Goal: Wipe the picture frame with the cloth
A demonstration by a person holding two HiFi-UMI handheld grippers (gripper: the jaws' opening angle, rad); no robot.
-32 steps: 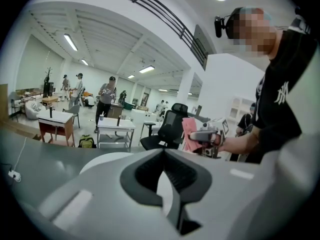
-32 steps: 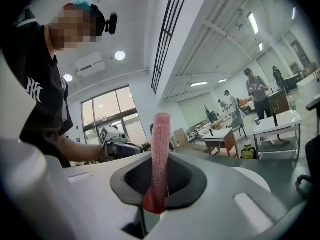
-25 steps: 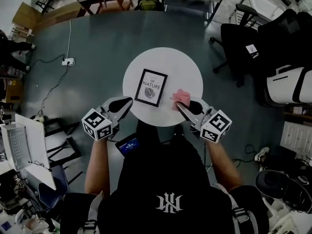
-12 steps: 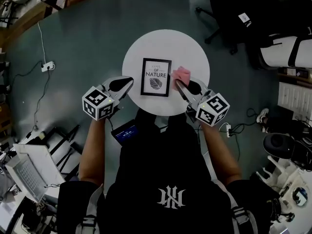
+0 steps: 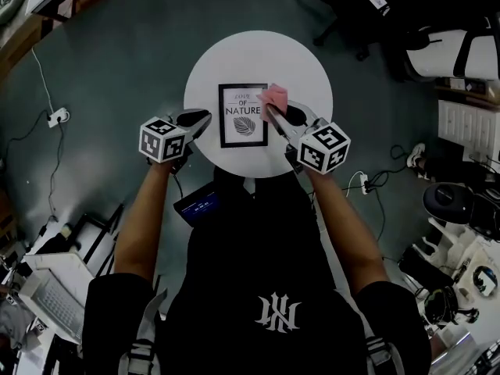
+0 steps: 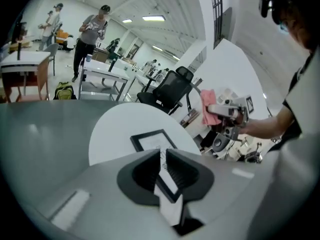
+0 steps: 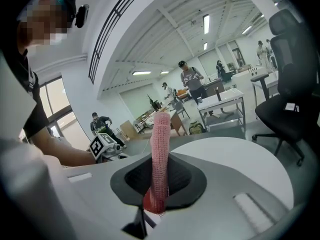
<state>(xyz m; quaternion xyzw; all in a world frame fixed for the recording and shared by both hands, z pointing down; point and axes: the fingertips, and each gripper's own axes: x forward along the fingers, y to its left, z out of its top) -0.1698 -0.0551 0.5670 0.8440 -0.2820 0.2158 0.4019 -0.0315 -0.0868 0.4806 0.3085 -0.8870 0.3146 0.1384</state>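
A black picture frame [image 5: 243, 115] with a leaf print lies flat on the round white table [image 5: 305, 76]. My right gripper [image 5: 269, 109] is shut on a pink cloth [image 5: 273, 98], which sits at the frame's upper right corner. In the right gripper view the cloth [image 7: 161, 134] stands upright between the jaws of the right gripper [image 7: 160, 179]. My left gripper [image 5: 205, 117] hovers just left of the frame, shut and holding nothing. In the left gripper view the frame [image 6: 152, 140] lies just beyond the left gripper [image 6: 161, 159], with the cloth [image 6: 208, 106] further right.
Black office chairs [image 5: 367, 6] stand past the table's far right. A power strip [image 5: 56, 117] and cable lie on the floor at left. A small lit screen [image 5: 199, 204] sits below the table's near edge. Desks [image 6: 100, 79] and standing people fill the room behind.
Both grippers have moved forward over the table. The right one carried the cloth from beside the frame onto its upper right corner. The left one closed in on the frame's left edge.
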